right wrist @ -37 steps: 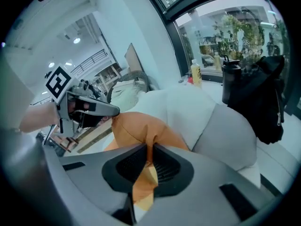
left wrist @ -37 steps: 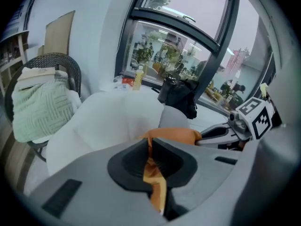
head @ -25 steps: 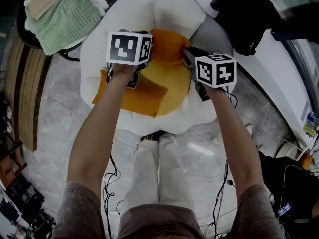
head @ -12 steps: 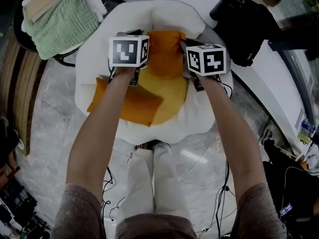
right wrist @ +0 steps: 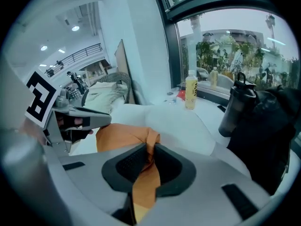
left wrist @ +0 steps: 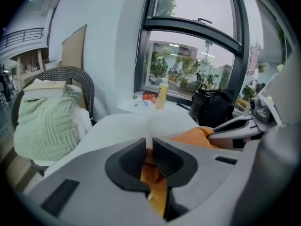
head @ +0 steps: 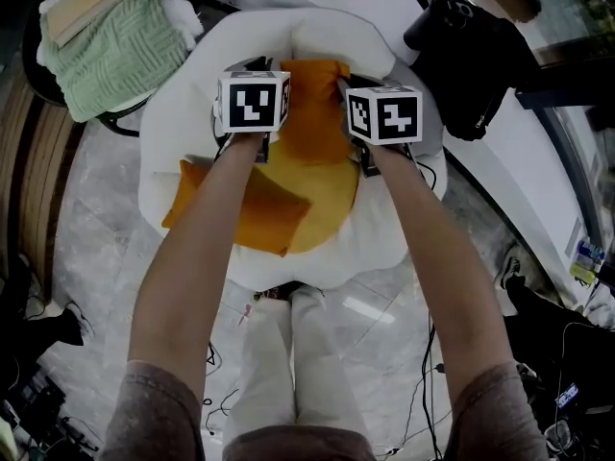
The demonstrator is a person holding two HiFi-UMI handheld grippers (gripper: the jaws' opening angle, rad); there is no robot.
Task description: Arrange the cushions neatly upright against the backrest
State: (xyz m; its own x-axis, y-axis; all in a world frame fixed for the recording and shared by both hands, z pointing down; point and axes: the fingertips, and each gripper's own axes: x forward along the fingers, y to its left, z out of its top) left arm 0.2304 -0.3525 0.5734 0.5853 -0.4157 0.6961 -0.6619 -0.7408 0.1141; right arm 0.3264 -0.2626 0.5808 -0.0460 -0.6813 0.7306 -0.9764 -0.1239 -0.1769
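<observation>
Two tongs (left wrist: 149, 147) (right wrist: 150, 150) on cushion (head: 312, 109); bottle (right wrist: 190, 92) unreadable

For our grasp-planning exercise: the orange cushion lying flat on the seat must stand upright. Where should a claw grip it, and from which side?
Probably a corner of the flat cushion, approached from above at the front: it lies flat, thin corners exposed, middle too broad.

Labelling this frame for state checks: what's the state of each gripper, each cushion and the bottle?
left gripper: shut on held cushion's corner
right gripper: shut on held cushion's other corner
held cushion: raised upright at the backrest
second cushion: lying flat on the seat
yellow bottle: upright, capped
</observation>
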